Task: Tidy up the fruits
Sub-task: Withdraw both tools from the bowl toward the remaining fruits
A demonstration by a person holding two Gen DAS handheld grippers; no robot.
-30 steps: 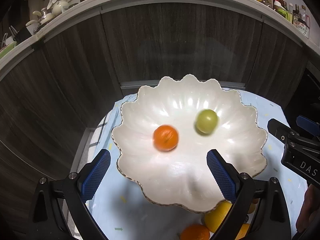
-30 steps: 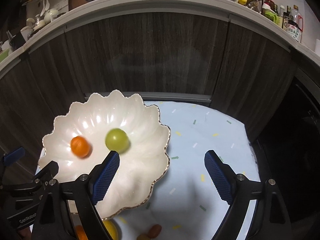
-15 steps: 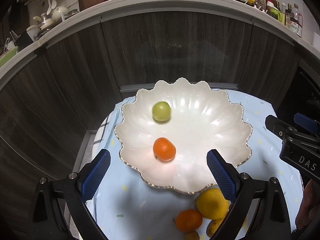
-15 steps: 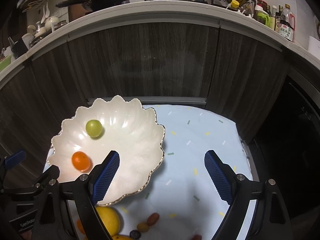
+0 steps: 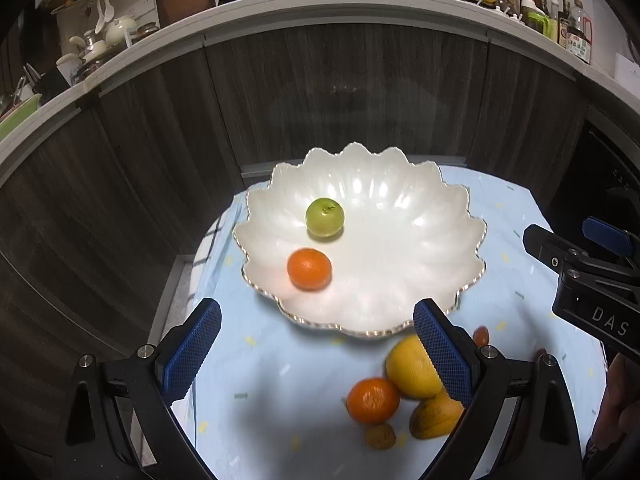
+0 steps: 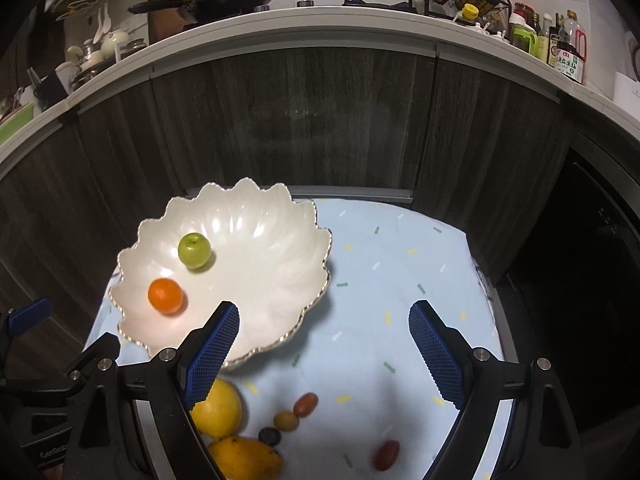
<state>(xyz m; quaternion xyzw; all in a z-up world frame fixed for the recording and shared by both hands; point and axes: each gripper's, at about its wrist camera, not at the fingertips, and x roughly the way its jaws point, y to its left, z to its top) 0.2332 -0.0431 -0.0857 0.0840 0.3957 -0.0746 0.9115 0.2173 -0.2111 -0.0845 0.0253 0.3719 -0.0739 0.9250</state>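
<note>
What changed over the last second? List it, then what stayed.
Both cameras pulled back from the bowl, so the loose fruit on the blue cloth came into view. Inside the bowl, the green fruit rolled from right of the orange fruit to behind it. Both the left gripper and the right gripper stayed open and empty.

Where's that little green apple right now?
The green apple sits inside the white scalloped bowl, left of its middle in both views, just behind the orange that shares the bowl.
</note>
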